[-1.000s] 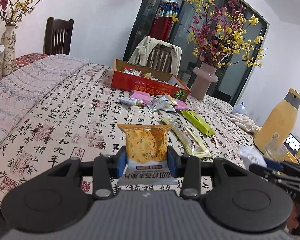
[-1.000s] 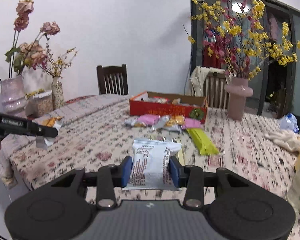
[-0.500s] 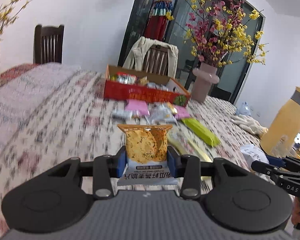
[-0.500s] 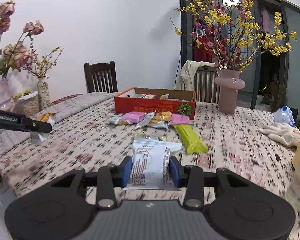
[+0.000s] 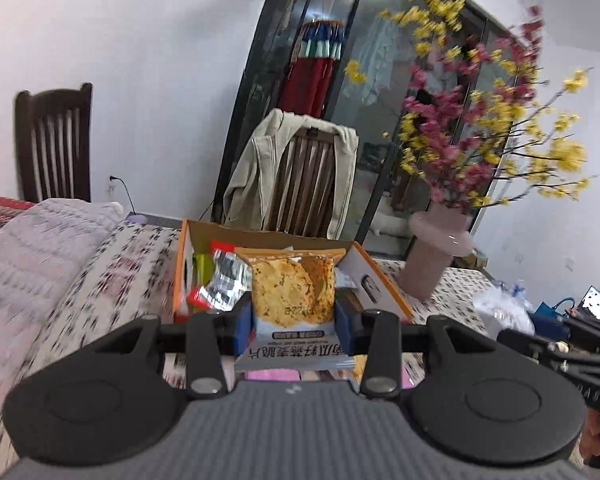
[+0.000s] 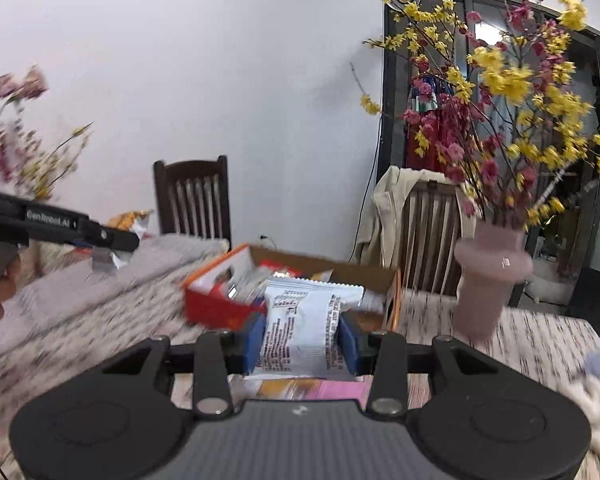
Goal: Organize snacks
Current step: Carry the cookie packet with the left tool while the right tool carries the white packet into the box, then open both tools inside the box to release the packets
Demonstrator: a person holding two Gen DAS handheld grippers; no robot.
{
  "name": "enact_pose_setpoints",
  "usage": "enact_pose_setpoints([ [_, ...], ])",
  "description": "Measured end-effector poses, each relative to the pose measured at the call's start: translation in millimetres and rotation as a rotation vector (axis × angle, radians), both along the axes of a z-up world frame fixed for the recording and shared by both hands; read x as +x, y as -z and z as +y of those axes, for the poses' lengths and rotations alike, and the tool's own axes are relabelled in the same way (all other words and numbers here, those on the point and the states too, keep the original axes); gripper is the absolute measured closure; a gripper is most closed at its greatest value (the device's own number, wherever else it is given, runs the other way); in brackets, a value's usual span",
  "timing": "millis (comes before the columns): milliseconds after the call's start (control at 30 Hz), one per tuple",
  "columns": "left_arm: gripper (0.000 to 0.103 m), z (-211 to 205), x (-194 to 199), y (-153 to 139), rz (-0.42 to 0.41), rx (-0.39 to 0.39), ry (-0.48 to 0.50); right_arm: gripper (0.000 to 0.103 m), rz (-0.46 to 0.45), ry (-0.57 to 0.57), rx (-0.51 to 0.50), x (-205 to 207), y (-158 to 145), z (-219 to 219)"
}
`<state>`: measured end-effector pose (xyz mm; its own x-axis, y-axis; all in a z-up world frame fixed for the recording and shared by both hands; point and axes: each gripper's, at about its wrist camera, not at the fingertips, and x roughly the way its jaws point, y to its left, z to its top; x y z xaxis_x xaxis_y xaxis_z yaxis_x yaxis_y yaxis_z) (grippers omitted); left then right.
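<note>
The left gripper (image 5: 294, 318) is clamped on a cracker packet (image 5: 293, 294) with an orange top and pale bottom, its blue pads pressing both side edges, the packet upright between them; the open cardboard snack box (image 5: 380, 280) sits just beyond at twelve o'clock, wrappers already inside it, on the patterned tablecloth (image 5: 100, 280). The right gripper (image 6: 302, 342) grips a white printed packet (image 6: 300, 328) the same way, pads tight on its sides; from here the red-sided box (image 6: 216, 308) lies straight ahead at twelve o'clock, close behind the packet. A pink vase (image 6: 488, 284) of yellow and red blossom stands at two o'clock; a chair draped with a beige jacket (image 5: 252, 184) waits behind the box; pink wrappers (image 6: 340, 390) lie on the cloth under the right tongs.
</note>
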<state>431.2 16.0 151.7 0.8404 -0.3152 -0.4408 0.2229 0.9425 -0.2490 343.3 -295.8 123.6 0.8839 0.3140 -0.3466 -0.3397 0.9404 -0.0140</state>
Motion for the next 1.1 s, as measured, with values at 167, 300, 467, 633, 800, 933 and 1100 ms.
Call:
enact_pose_setpoints([
  [167, 0.062, -13, 85, 4, 0.028, 0.03, -0.014, 0.064, 0.027, 0.02, 0.042, 97, -6, -6],
  [300, 0.062, -25, 137, 13, 0.04, 0.045, -0.009, 0.064, 0.036, 0.027, 0.031, 158, -3, -4],
  [467, 0.062, -53, 197, 45, 0.091, 0.08, 0.02, 0.064, 0.103, 0.029, 0.043, 240, 14, 2],
  [633, 0.062, -70, 245, 93, 0.198, 0.1, 0.029, 0.064, 0.218, 0.051, 0.004, 313, 57, 20],
  [800, 0.052, -74, 265, 127, 0.251, 0.116, 0.032, 0.062, 0.301, 0.104, 0.007, 354, 99, 29],
  [933, 0.039, -71, 259, 130, 0.228, 0.081, 0.06, 0.055, 0.29, 0.109, 0.011, 353, 106, 33],
  [1100, 0.034, -64, 243, 110, 0.204, 0.079, 0.046, 0.044, 0.274, 0.125, 0.002, 339, 96, 27],
])
